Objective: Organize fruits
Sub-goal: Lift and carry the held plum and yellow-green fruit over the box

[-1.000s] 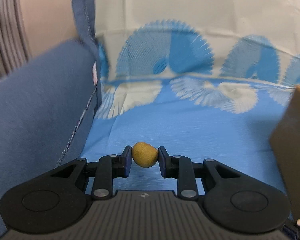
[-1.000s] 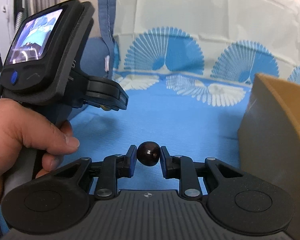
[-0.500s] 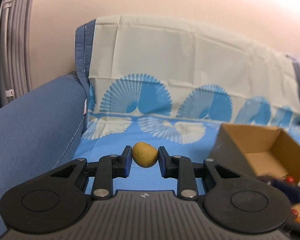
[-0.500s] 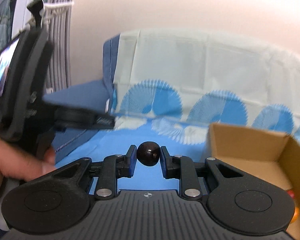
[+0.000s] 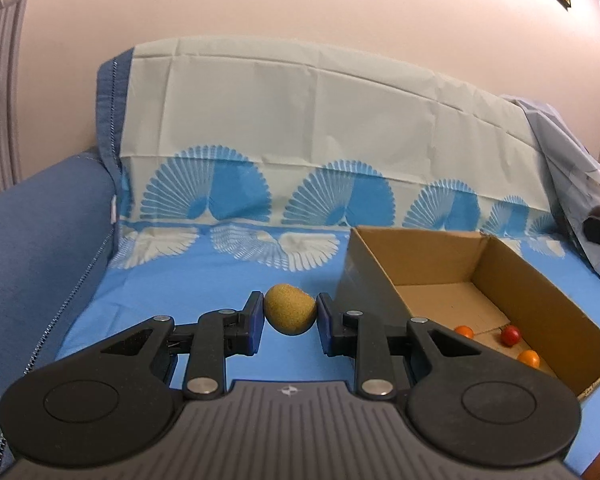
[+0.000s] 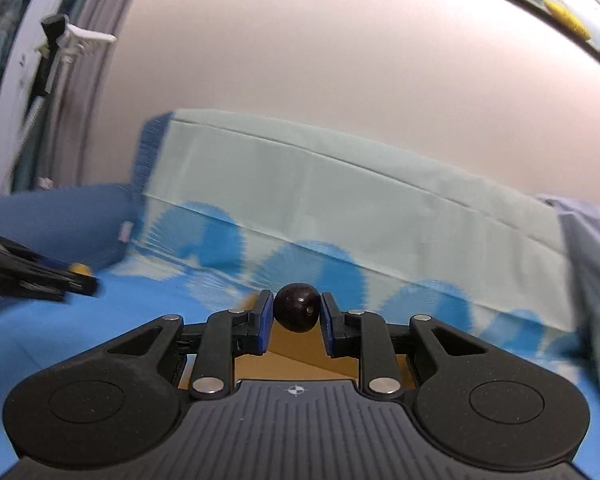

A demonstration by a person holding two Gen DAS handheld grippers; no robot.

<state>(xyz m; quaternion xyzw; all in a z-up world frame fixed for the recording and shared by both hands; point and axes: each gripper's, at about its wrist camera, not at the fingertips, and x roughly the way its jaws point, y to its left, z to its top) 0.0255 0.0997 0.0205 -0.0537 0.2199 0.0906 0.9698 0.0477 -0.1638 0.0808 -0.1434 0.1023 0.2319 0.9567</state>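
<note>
My left gripper (image 5: 290, 314) is shut on a small yellow-brown fruit (image 5: 289, 309), held in the air over the blue sofa cloth, just left of an open cardboard box (image 5: 540, 280). Inside that box lie two small orange fruits (image 5: 465, 331) and one red fruit (image 5: 511, 334). My right gripper (image 6: 296, 314) is shut on a dark purple round fruit (image 6: 297, 307), and cardboard of the box (image 6: 300, 350) shows just below its fingers. In the right wrist view the left gripper (image 6: 80, 278) with its yellow fruit appears blurred at the left edge.
A patterned blue and pale cloth (image 5: 300, 184) covers the sofa seat and back. A dark blue armrest (image 5: 36, 240) rises at the left. Crumpled light blue fabric (image 5: 572, 184) lies at the right. A pale wall stands behind the sofa.
Both grippers have risen and swung right, each keeping its fruit. The box and the fruits in it have come into the left wrist view; the right gripper now stands over the box.
</note>
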